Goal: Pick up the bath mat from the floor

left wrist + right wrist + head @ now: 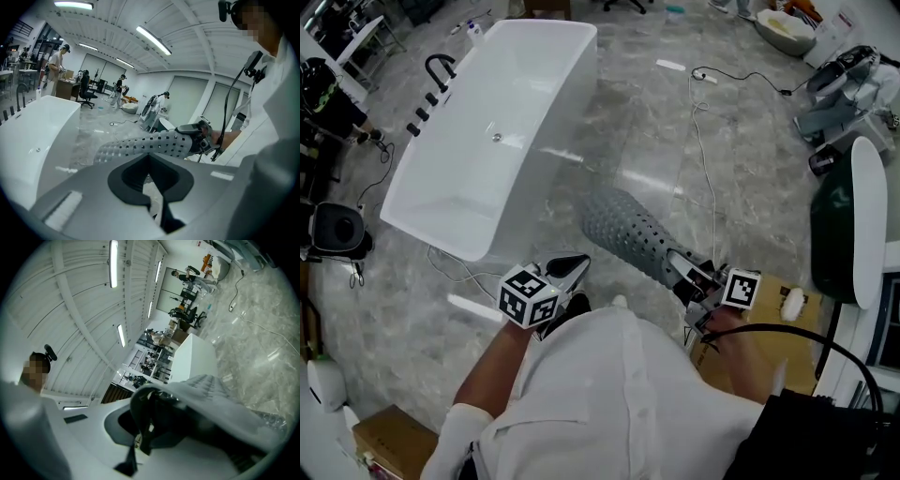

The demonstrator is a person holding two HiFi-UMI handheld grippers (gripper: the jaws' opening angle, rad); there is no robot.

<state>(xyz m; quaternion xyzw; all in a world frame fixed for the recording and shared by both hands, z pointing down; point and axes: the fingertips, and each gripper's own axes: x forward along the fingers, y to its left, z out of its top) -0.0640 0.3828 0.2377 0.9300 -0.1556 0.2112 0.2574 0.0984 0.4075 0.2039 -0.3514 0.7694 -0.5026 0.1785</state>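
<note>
Grey bath mat (628, 230) aloft, clamped in right gripper (687, 275); left gripper (571, 266) closed, empty

Grey marble floor (750, 178), white bathtub (525, 94) w/ black faucet (439, 67), ceiling strip lights (154, 41)

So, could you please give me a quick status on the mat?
Right gripper shut on bath mat, mat off the floor. Left gripper shut, empty. Bathtub alongside, nothing blocking.
</note>
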